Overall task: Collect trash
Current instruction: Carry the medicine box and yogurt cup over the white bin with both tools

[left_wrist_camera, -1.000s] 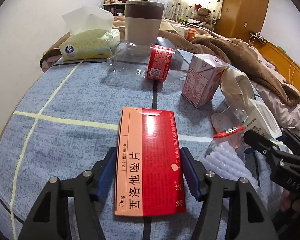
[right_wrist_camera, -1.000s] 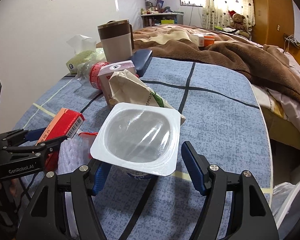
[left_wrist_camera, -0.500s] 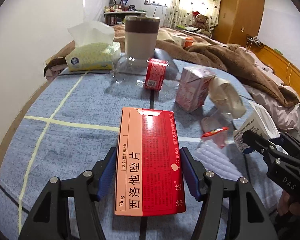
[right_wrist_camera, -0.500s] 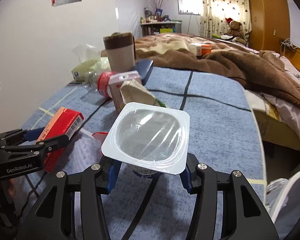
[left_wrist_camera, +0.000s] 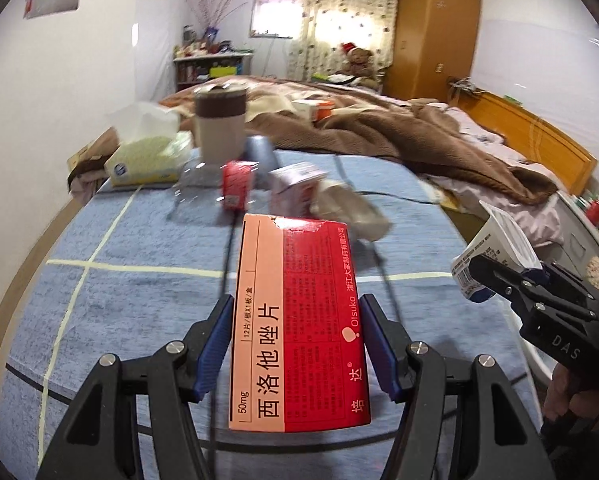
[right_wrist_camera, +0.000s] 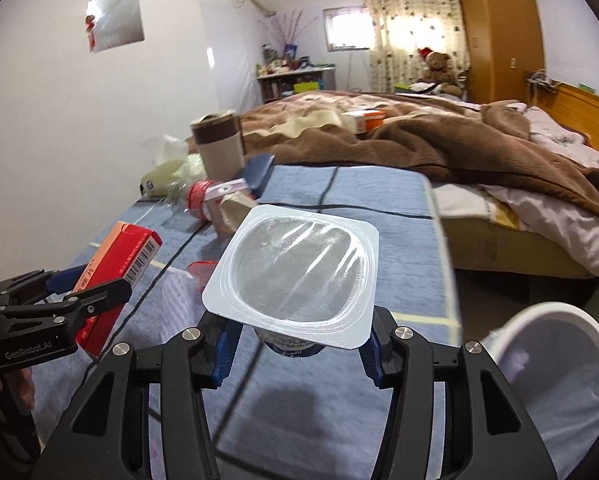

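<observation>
The left gripper point(left_wrist_camera: 297, 356) is pinching the red box point(left_wrist_camera: 299, 332) by its long sides, holding it clear above the blue cloth point(left_wrist_camera: 139, 288). The right gripper point(right_wrist_camera: 295, 346) is clamping the yogurt cup point(right_wrist_camera: 295, 276) under its white rim, foil side up, also off the cloth and near its right edge. And there's the bin point(right_wrist_camera: 555, 364), a white-rimmed one with a liner, sitting on the floor just off that right edge, low right of the cup.

So two pieces are in hand, neither is in the bin yet, and the bin's inside is showing nothing I can make out. Plenty is waiting at the far end of the cloth: a clear bottle point(left_wrist_camera: 215, 184) with a red label lying on its side, a pink carton point(left_wrist_camera: 295, 188), a crumpled wrapper point(left_wrist_camera: 351, 212), plus a red-trimmed scrap point(right_wrist_camera: 203, 270) beside the cup. A tissue pack point(left_wrist_camera: 147, 156) and a mug point(left_wrist_camera: 219, 124) are standing at the far left corner, likely not trash. By my read, the job is early, with the first drops coming up.
</observation>
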